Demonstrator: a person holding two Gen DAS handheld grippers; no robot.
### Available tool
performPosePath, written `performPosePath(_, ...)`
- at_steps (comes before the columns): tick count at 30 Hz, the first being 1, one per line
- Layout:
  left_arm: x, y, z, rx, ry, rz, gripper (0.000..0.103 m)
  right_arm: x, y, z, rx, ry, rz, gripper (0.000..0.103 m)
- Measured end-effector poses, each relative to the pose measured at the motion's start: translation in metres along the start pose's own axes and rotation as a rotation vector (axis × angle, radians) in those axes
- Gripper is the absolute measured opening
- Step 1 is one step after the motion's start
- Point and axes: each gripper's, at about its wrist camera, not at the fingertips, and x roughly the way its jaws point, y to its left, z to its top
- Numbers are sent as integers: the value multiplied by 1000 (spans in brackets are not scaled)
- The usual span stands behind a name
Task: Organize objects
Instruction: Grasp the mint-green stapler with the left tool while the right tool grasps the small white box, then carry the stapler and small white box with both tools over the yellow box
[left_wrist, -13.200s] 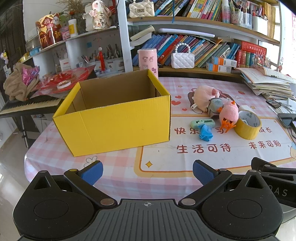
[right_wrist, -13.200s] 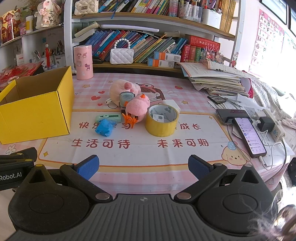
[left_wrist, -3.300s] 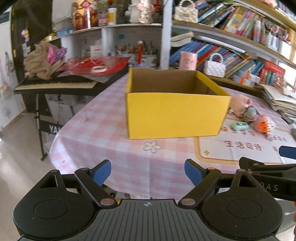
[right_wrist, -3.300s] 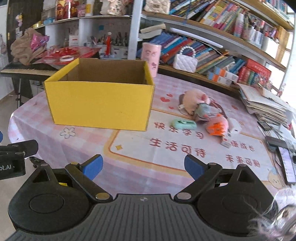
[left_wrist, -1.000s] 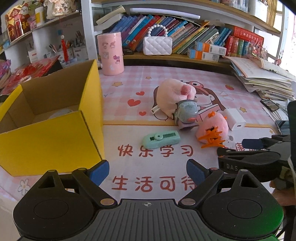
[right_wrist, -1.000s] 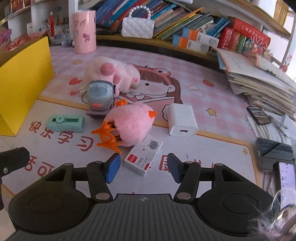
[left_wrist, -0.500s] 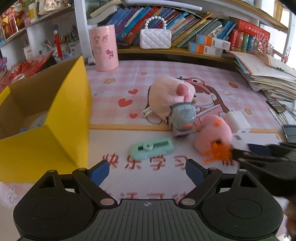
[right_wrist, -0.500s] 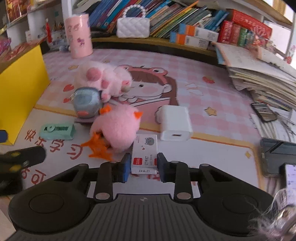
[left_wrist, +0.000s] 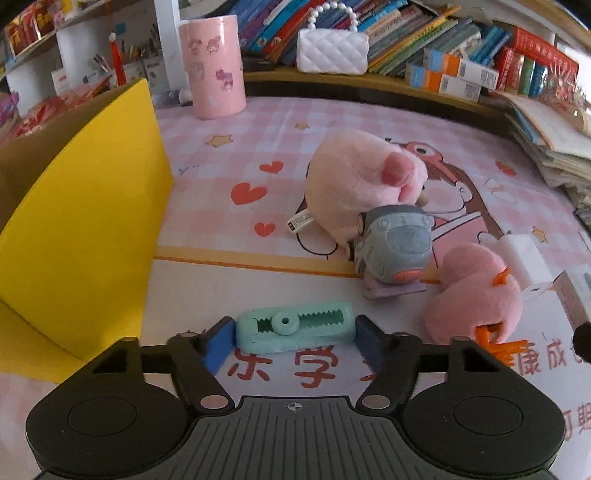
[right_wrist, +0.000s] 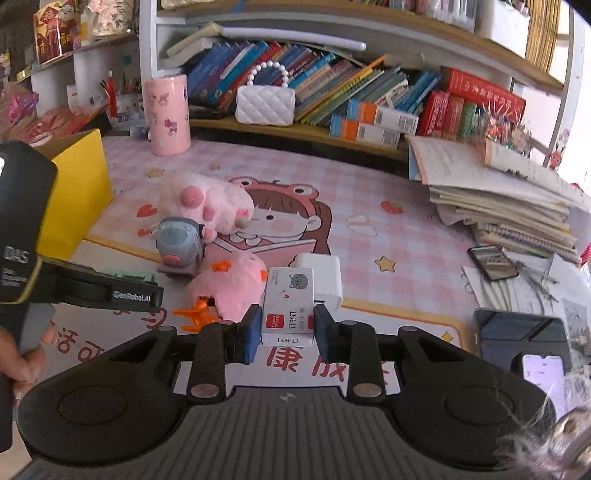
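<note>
Yellow cardboard box (left_wrist: 85, 206): stands at the left edge of the table, open top, one vertical corner turned toward the toys. A strip of bare pink checked tablecloth (left_wrist: 229, 236) separates this corner from the nearest toy.

Pale pink plush paw (left_wrist: 362, 188): lies mid-table, pads facing right in the left wrist view. The grey-blue rounded toy (left_wrist: 395, 247) rests against its near side. The pink plush chick with orange feet (left_wrist: 476, 299) lies just beside the grey toy, feet toward the near table edge. The white charger block (right_wrist: 321, 277) sits directly behind the chick. Open cloth lies behind the paw up to the pink cylindrical tin (left_wrist: 212, 66) and the white quilted handbag (left_wrist: 332, 51) at the shelf edge. To the right, a stack of papers (right_wrist: 506, 199) and dark phones (right_wrist: 517, 332) border the working area.

Mint-green plastic utility knife (left_wrist: 295, 328): lies flat on the printed mat, near the box, long axis running left to right across the left gripper (left_wrist: 295, 339). The jaws have just been closing; the blue pads (left_wrist: 219, 343) stand at each end of the knife, the left pad touching or nearly touching. Firm contact cannot be confirmed.

Small white staple box with red label (right_wrist: 288, 306): long axis points away from the camera, label end nearest. The right gripper (right_wrist: 286, 334) is clamped on its two long sides, in front of the chick and the charger block.
</note>
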Motion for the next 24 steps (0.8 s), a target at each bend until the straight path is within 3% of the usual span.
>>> performPosePath(13, -80, 35, -21, -61, -104, -157, 69, -16, 30, -5, -12, 1, 36, 28)
performPosePath(24, -122, 106, -53, -130, -156, -118, 69, -34, 101, -10, -71, 27, 131, 28)
